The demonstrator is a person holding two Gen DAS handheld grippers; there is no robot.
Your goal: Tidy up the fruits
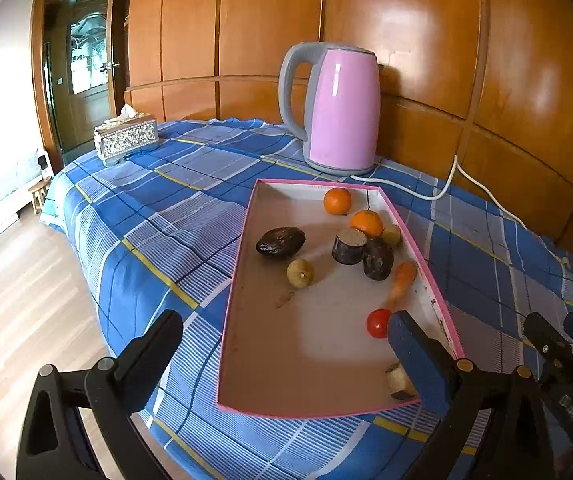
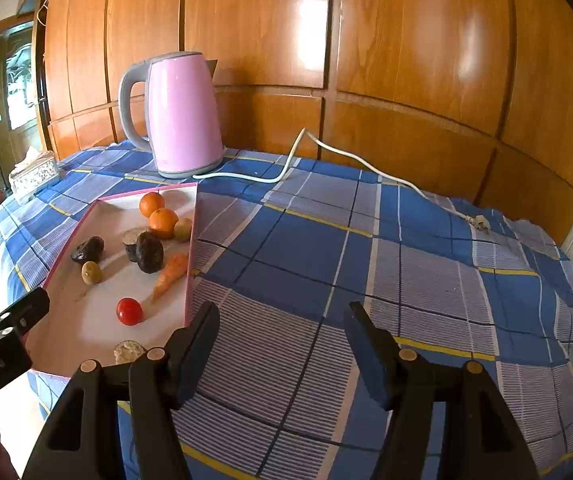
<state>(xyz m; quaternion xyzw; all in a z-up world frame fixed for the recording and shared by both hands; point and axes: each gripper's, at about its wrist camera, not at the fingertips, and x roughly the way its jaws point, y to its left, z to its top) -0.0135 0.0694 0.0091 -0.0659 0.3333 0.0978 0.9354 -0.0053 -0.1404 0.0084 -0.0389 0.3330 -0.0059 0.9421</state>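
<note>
Left wrist view looks steeply down, close over the pink-rimmed tray [image 1: 242,240] at centre; right wrist view faces the plaid tablecloth [image 2: 326,248], tray at left; both share the pink kettle [image 1: 342,112].

left gripper [image 1: 286,344]: jaws wide, empty | right gripper [image 2: 282,334]: jaws parted, empty

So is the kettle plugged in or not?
Not plugged in. The kettle has its white cord trailing across the tablecloth, and the plug lies loose on it.

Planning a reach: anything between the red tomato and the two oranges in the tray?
Yes: the carrot and a dark fruit lie between tomato and oranges, clearest in the right wrist view.
</note>
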